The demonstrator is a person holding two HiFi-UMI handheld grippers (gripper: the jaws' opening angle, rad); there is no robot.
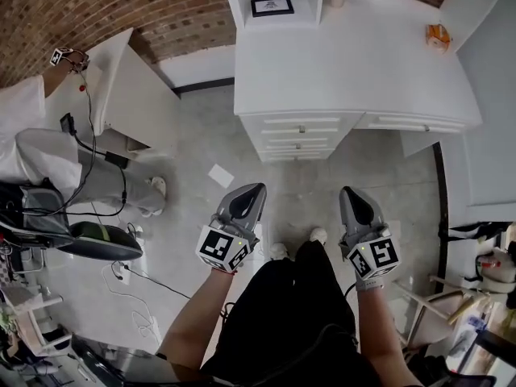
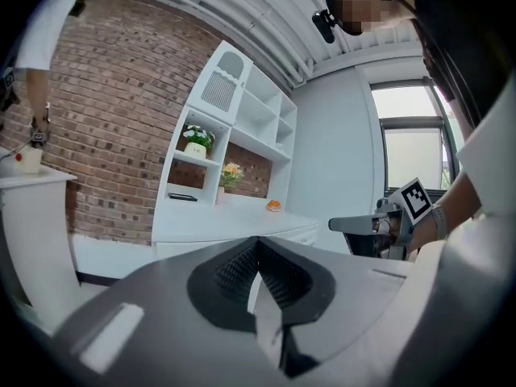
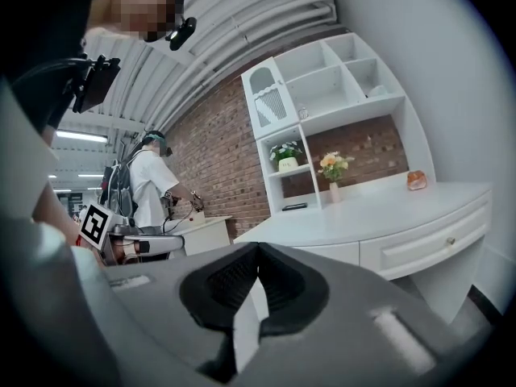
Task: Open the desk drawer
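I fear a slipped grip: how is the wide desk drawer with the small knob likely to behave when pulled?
The drawer looks like rigid white board, so it should probably slide straight without flexing. Its knob is small and rounded, so a grip may slip off it. The slim flower vase on the desktop might wobble if the pull is jerky.

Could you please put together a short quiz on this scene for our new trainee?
1. True or false: the left gripper touches the white curved desk.
2. Which lies on the desk top? A) a small orange object B) a blue mug C) a red book
3. Fill in: in its own view, the right gripper's jaws are ____.
Key: 1 false, it is held well short of the desk; 2 A; 3 together, with nothing between them.
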